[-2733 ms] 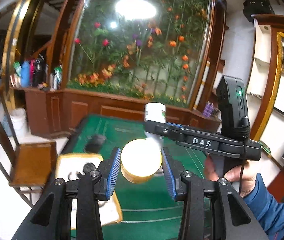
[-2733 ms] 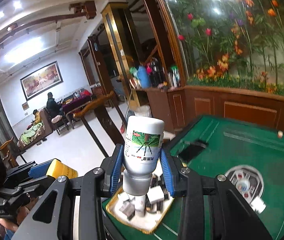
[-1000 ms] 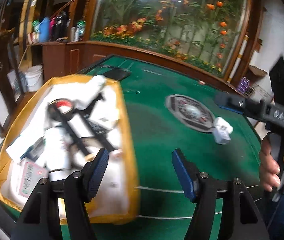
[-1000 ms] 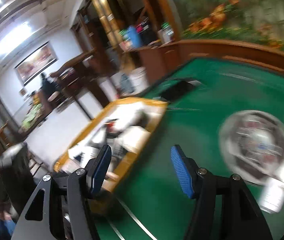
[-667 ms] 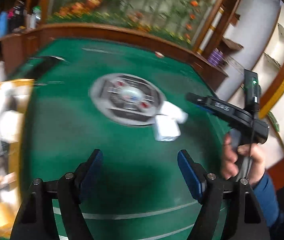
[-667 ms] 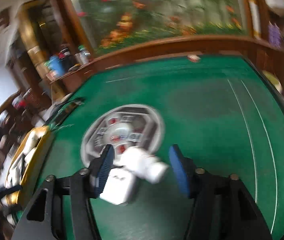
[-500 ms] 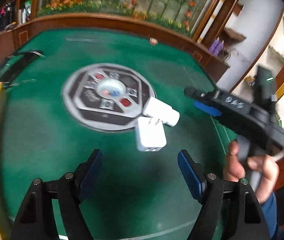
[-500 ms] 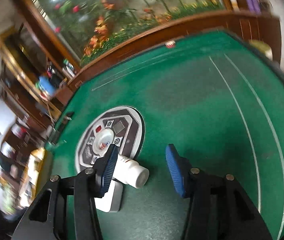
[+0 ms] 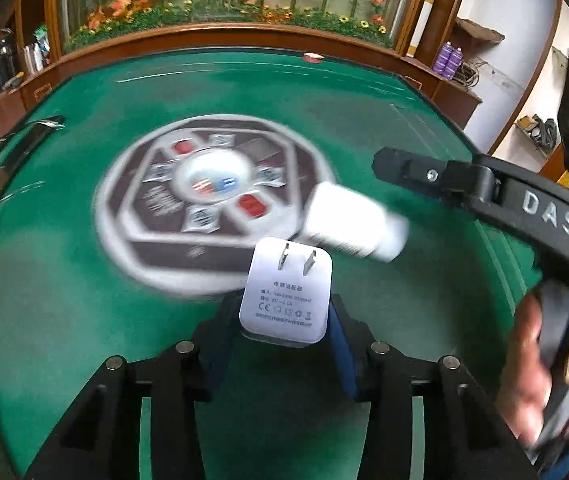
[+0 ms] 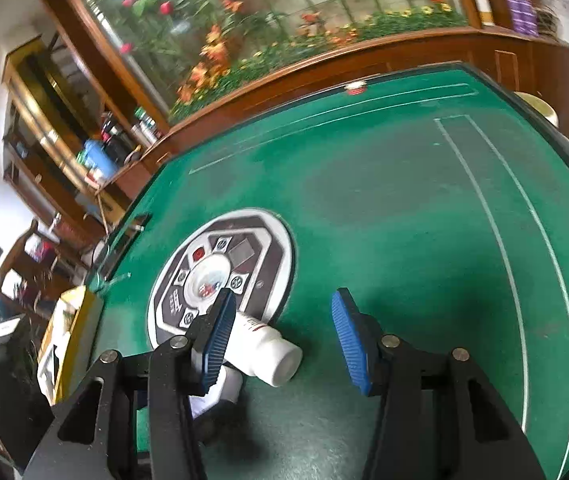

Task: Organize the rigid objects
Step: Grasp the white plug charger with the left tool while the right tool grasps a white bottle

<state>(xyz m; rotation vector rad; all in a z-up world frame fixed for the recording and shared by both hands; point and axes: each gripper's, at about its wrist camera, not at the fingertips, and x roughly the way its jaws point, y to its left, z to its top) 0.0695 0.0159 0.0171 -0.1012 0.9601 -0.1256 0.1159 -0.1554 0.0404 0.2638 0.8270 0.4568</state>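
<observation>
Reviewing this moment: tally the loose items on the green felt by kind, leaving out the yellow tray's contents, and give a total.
White plug adapter, between the left gripper fingers: 1
White bottle, lying on its side by the round centre panel: 1
Small red-and-white piece near the table's far edge, too small to identify: 1
Total: 3

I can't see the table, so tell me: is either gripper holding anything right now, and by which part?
The left gripper has closed on the white charger, gripping its two sides. The right gripper holds nothing; its jaws stand open around the white bottle.
</observation>
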